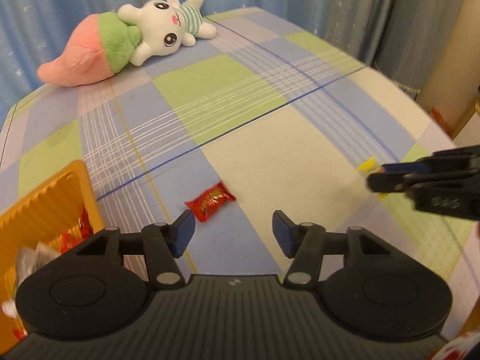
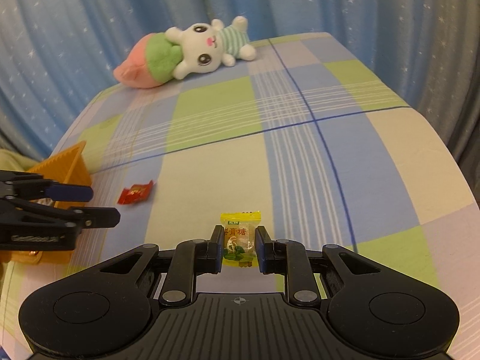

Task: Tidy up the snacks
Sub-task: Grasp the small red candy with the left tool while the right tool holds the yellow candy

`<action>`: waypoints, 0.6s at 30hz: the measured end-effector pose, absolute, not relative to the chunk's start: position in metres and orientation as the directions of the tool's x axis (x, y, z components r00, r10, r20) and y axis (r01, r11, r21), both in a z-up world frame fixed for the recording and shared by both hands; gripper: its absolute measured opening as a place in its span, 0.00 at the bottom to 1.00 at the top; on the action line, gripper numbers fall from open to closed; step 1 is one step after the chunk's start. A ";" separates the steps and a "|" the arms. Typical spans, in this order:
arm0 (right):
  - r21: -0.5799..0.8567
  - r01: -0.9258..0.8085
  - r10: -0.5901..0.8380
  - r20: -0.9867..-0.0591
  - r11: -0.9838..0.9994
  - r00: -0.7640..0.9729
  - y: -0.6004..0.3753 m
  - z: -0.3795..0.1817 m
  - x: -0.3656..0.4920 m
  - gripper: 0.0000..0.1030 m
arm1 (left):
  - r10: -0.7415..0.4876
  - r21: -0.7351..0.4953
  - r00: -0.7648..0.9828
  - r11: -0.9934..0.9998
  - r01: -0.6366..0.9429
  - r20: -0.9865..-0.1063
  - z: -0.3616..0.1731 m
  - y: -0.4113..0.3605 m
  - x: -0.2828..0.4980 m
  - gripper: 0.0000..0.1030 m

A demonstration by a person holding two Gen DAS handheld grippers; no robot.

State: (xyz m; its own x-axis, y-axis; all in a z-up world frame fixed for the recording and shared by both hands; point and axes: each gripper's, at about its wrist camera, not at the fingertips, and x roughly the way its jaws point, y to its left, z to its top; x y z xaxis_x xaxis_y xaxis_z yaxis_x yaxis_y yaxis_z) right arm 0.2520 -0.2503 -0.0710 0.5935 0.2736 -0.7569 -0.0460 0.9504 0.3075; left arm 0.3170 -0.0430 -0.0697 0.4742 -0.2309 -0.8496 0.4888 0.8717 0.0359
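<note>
A bed (image 2: 300, 162) under a smooth checked sheet of blue, green and cream squares filled both views, with pleated blue curtains (image 2: 90, 30) speckled with small stars behind it. At the bed's far edge, toward eleven o'clock, lay a soft plush rabbit (image 2: 207, 48) in a striped top against a pink and green plush carrot (image 2: 147, 63). A ribbed orange plastic box (image 1: 45, 207) with a scalloped rim sat at nine o'clock in the left wrist view, crinkly wrapped snacks (image 1: 75, 234) heaped inside.

The left gripper (image 1: 233, 228) hung with its jaws partly apart and nothing between them; the blue pads were bare. A shiny red wrapped candy (image 1: 211, 200) lay flat on the sheet just beyond them, toward eleven o'clock of the gap, near the left pad but not touching it.

The right gripper (image 2: 240, 244) had its jaws drawn narrow on a small yellow candy packet (image 2: 241, 241), a glossy pillow shape with crimped ends, both pads pressing its sides, its top end sticking out at twelve o'clock.
</note>
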 end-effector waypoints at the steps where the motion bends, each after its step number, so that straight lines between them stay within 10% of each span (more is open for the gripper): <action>1: 0.311 -0.038 0.272 -0.758 0.950 0.593 -0.253 -0.071 0.253 0.22 | -0.219 0.047 0.467 0.868 0.494 -0.857 -0.074 -0.044 0.323 0.52; 18: 0.329 0.025 0.251 -0.766 0.944 0.592 -0.268 -0.075 0.268 0.22 | -0.157 0.066 0.395 0.866 0.496 -0.905 -0.110 -0.048 0.373 0.38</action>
